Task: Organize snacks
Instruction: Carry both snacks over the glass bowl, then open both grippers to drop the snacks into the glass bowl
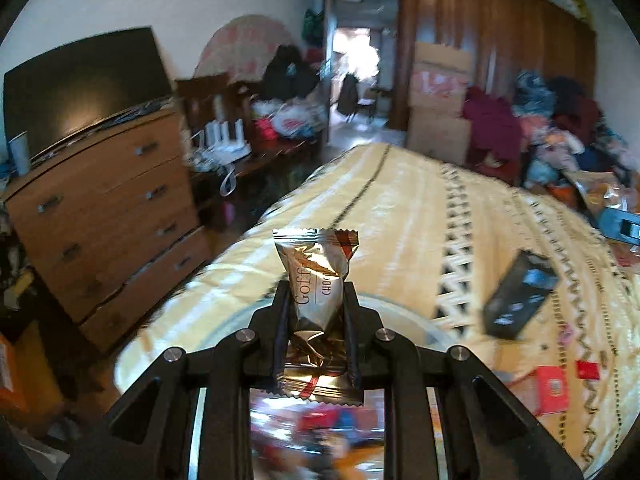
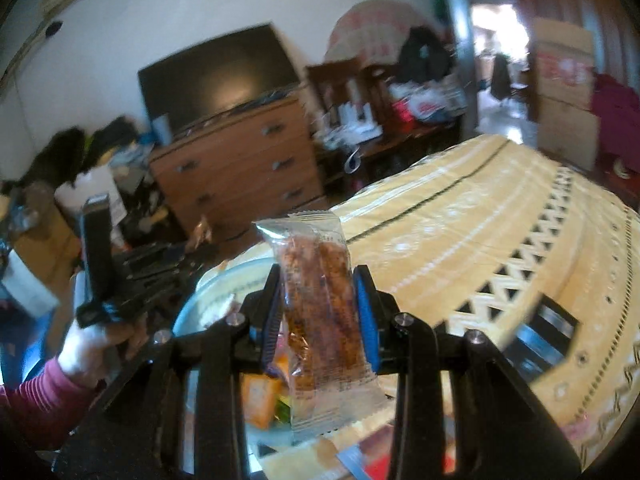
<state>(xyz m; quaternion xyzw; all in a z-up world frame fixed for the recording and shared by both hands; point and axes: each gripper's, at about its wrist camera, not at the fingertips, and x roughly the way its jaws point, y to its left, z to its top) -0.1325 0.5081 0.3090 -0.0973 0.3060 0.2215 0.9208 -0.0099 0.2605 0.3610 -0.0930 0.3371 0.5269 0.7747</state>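
In the left wrist view, the left gripper (image 1: pixel 316 300) sits at lower centre, angled downward over the bed (image 1: pixel 400 208), its black fingers (image 1: pixel 282 320) clamped on a gold foil chocolate packet (image 1: pixel 318 280) that stands upright between them, its crimped top edge rising above the fingertips. Under the gripper, the curved rim of a glass bowl (image 1: pixel 404 312) shows at lower centre. A dark box (image 1: pixel 520 300) lies on the patterned yellow bedspread at right of the frame, and red packets (image 1: pixel 554 388) lie at lower right. In the right wrist view, the right gripper (image 2: pixel 318 304) also tilts downward at lower centre, its blue-padded fingers (image 2: pixel 366 316) pressed against the sides of a clear wrapper holding a brown snack bar (image 2: pixel 320 300), which stands upright and leans slightly left. At the left of this frame, the person's left hand (image 2: pixel 94 344), in a white glove with a red sleeve (image 2: pixel 36 396), grips the handle of the other gripper. A wooden chest of drawers (image 2: pixel 240 160) stands behind, against the wall.
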